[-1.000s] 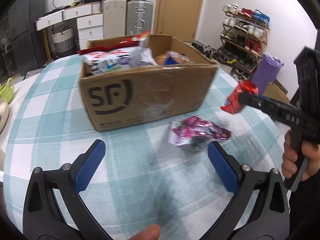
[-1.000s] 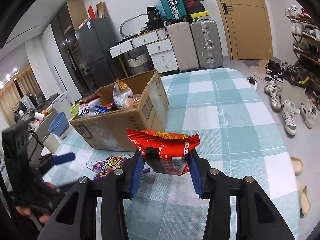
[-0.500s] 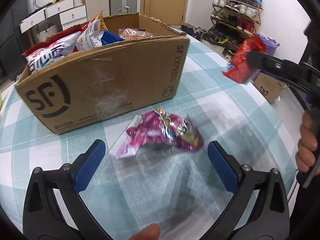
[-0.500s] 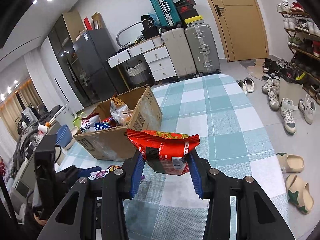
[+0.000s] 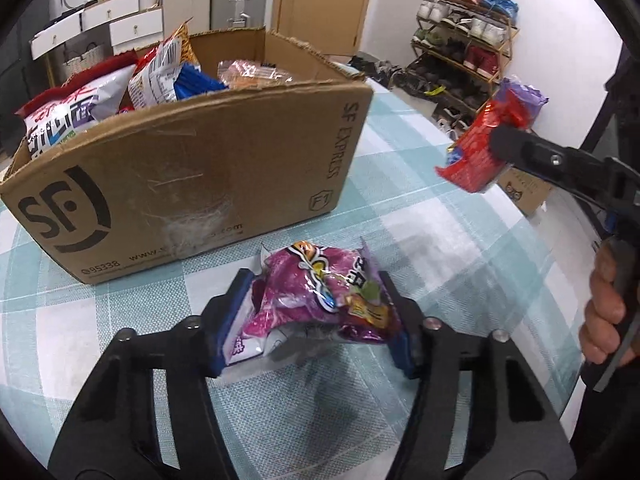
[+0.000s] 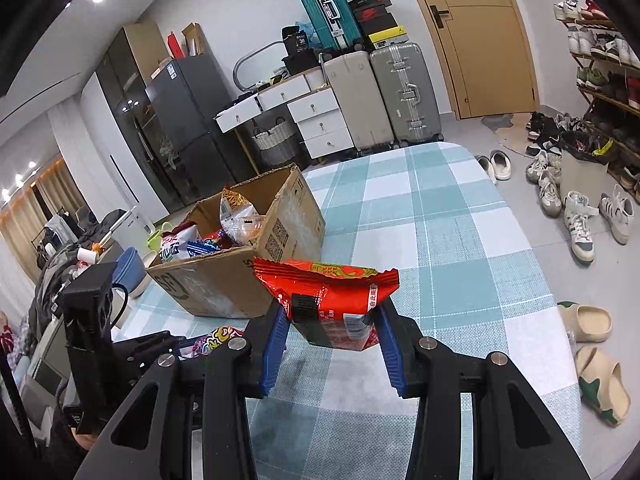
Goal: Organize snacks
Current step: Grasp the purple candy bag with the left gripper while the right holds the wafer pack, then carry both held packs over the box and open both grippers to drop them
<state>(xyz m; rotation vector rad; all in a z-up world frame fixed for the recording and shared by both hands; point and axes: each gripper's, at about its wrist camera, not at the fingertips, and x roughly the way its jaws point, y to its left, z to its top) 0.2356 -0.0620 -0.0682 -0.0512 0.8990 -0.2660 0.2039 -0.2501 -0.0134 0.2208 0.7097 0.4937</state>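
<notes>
My left gripper (image 5: 316, 316) is shut on a pink and purple snack bag (image 5: 320, 300), low over the checked tablecloth just in front of the brown SF cardboard box (image 5: 192, 184). The box holds several snack bags (image 5: 156, 76). My right gripper (image 6: 330, 340) is shut on a red snack packet (image 6: 332, 304) and holds it in the air to the right of the box. The packet also shows in the left wrist view (image 5: 480, 152). The left gripper and pink bag (image 6: 216, 338) show at the lower left of the right wrist view.
The round table (image 6: 440, 240) has a teal checked cloth. Beyond it are suitcases (image 6: 384, 96), white drawers (image 6: 316, 120), a dark fridge (image 6: 184, 128), a shoe rack (image 5: 460, 40) and loose shoes and slippers (image 6: 592, 320) on the floor.
My left gripper has moved forward to the pink bag and closed on it. My right gripper keeps the red packet and has risen slightly.
</notes>
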